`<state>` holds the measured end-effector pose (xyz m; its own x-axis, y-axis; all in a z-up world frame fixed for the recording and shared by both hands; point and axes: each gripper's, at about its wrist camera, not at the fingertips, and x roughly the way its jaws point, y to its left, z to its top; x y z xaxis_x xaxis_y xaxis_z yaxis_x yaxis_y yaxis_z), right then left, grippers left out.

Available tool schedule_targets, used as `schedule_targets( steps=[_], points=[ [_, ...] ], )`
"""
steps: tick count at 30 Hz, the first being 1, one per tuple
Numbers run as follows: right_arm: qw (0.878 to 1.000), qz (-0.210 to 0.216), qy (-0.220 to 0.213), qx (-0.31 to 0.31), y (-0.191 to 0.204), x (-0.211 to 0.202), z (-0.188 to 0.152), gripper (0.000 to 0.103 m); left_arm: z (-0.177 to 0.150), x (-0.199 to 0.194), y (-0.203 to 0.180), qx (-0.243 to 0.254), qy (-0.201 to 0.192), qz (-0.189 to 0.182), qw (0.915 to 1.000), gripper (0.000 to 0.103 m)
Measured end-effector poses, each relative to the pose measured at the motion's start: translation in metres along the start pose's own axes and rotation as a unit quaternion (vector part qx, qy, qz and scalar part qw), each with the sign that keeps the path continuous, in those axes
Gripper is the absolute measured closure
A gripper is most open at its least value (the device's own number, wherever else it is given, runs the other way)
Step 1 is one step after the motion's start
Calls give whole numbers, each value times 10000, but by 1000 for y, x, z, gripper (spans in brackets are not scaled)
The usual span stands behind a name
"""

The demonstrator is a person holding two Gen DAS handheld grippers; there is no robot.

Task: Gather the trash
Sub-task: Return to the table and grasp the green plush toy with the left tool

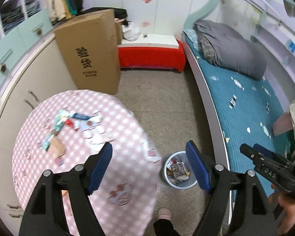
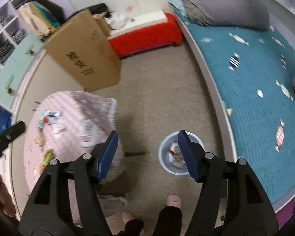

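Several wrappers and paper scraps (image 1: pixel 72 125) lie scattered on a round table with a pink checked cloth (image 1: pixel 118 133); the trash also shows in the right wrist view (image 2: pixel 49 118). A pale blue trash bin (image 1: pixel 168 179) stands on the floor between table and bed, partly filled with wrappers; it also shows in the right wrist view (image 2: pixel 165 161). My left gripper (image 1: pixel 149 157) is open and empty, high above the table's right edge and the bin. My right gripper (image 2: pixel 147 145) is open and empty above the floor beside the bin; it shows in the left wrist view (image 1: pixel 253 153).
A tall cardboard box (image 1: pixel 90 53) stands behind the table. A bed with a teal quilt (image 1: pixel 245 108) runs along the right. A red-covered bench (image 1: pixel 151 53) sits at the back wall. White cabinets (image 1: pixel 19 98) line the left. The person's slippered feet (image 2: pixel 173 200) stand on the floor.
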<state>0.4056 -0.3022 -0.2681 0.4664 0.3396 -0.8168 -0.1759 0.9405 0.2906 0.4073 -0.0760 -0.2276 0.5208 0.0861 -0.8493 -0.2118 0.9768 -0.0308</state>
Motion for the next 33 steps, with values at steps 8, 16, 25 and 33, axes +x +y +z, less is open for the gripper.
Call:
schedule_targets(
  steps=[8,16,25,33],
  points=[
    [9973,346,-475,-449,151,-41,-43,36,-41,-60,120,-137,-352,38,9993,23],
    [9936,565,-586,-787,264,-62,-97,34,-81,-107,230,-526,-544,-20,9971,21],
    [9932,534,-434,-941,304,-59,-131,34,-102,-111,275,-703,-454,-129,9964,20],
    [9962,409,-220,-731,286,-31,-139,33,-112,-73,280,-843,-2,-233,9962,20]
  ],
)
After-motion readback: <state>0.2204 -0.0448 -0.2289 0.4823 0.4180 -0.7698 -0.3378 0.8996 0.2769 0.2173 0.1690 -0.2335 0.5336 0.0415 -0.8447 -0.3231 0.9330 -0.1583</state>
